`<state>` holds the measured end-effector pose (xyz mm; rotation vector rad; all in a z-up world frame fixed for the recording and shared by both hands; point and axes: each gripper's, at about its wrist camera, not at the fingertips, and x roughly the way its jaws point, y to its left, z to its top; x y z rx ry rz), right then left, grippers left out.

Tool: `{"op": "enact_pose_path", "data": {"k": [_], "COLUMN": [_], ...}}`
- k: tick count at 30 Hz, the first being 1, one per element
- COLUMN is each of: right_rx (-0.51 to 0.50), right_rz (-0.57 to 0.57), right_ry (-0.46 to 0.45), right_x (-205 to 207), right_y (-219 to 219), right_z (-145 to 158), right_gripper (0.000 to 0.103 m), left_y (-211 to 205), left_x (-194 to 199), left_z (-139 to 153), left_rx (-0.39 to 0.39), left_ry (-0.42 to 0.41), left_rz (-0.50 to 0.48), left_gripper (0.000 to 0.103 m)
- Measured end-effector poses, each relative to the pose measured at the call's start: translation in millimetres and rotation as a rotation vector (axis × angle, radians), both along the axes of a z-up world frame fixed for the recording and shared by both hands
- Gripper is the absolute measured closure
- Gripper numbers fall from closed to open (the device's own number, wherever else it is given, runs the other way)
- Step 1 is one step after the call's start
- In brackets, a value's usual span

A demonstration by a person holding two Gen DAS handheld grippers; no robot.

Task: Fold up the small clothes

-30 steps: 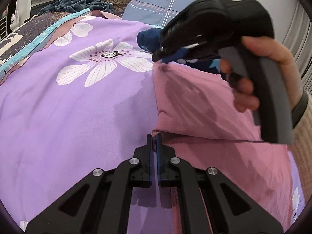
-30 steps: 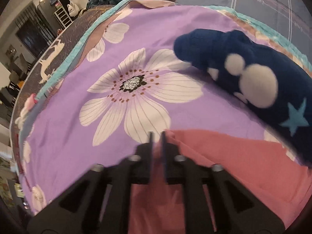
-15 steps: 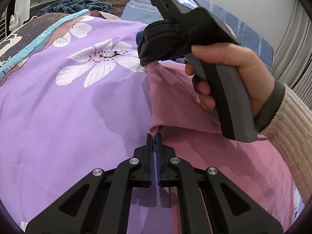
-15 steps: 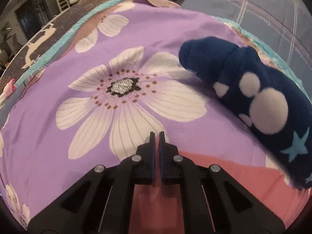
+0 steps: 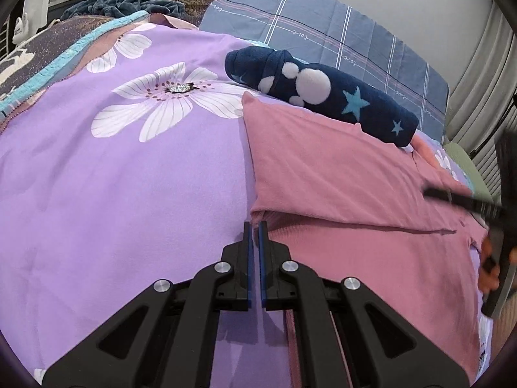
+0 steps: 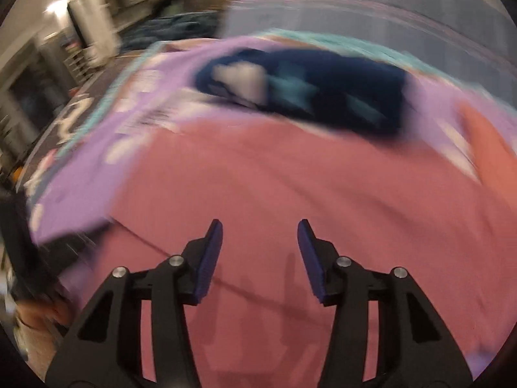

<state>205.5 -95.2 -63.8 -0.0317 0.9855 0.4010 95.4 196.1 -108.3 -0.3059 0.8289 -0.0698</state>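
Left gripper (image 5: 254, 226) sits clenched at the near-left corner of the pink garment (image 5: 339, 174) — whether cloth is pinched between its pads cannot be told — while the right gripper (image 6: 260, 231), jaws opening with nothing between them, hovers over the garment's right side. Folded once, the garment lies on the purple floral bedspread (image 5: 129, 177), its long axis running left to right, a rolled navy garment (image 5: 323, 97) touching its far edge — the right hand likely nearer the unfolded end.
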Motion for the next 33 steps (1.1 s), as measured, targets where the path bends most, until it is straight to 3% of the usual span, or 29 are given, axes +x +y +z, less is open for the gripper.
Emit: {"op": "enact_pose_path", "data": {"k": [1, 2, 4, 6, 9, 12, 15, 17, 19, 21, 24, 27, 28, 30, 33], "right_rx": [-0.022, -0.049, 0.033, -0.013, -0.007, -0.06, 0.029, 0.148, 0.173, 0.162, 0.216, 0.336, 0.376, 0.453, 0.488], "right_rz": [-0.062, -0.146, -0.115, -0.076, -0.159, -0.155, -0.153, -0.19, -0.231, -0.341, -0.583, -0.918, -1.012, -1.106, -1.127], "right_ry": [0.024, 0.068, 0.006, -0.059, -0.055, -0.092, -0.086, -0.113, -0.185, -0.294, -0.354, -0.346, -0.327, -0.288, -0.243], "right_x": [-1, 1, -6, -14, -14, -17, -28, -49, -72, -104, -143, -187, -202, -224, -238], "right_y": [-20, -44, -62, -56, -49, -36, -62, -105, -150, -221, -331, -451, -486, -532, -554], "right_z": [-10, -29, -41, -43, -44, -43, -29, -8, 15, 43, 60, 58, 52, 38, 21], "right_gripper": [0.055, 0.066, 0.066, 0.064, 0.057, 0.055, 0.059, 0.057, 0.048, 0.04, 0.04, 0.054, 0.054, 0.054, 0.054], "left_y": [1, 0, -7, -17, -42, -69, -90, -104, -107, -104, -96, -91, -91, -99, -108], "left_x": [-2, -8, -23, -29, -14, 18, 52, 68, 63, 62, 65, 65, 65, 64, 63], "left_z": [4, 13, 40, 58, 68, 59, 31, -4, -1, -2, -4, -6, -6, -3, -2], "left_rx": [0.017, 0.039, 0.044, 0.015, 0.016, 0.068, 0.102, 0.157, 0.178, 0.165, 0.102, 0.061, 0.067, 0.094, 0.154], "left_ry": [-0.014, -0.065, -0.202, -0.262, -0.227, -0.168, -0.063, 0.044, 0.02, 0.021, 0.022, 0.018, 0.018, 0.016, 0.014], "left_rz": [0.014, 0.022, -0.021, -0.063, -0.114, -0.147, -0.182, -0.178, -0.18, -0.183, -0.183, -0.188, -0.189, -0.194, -0.199], "left_gripper": [0.1, 0.1, 0.1, 0.099, 0.09, 0.09, 0.09, 0.085, 0.083, 0.082, 0.081, 0.079, 0.079, 0.075, 0.073]}}
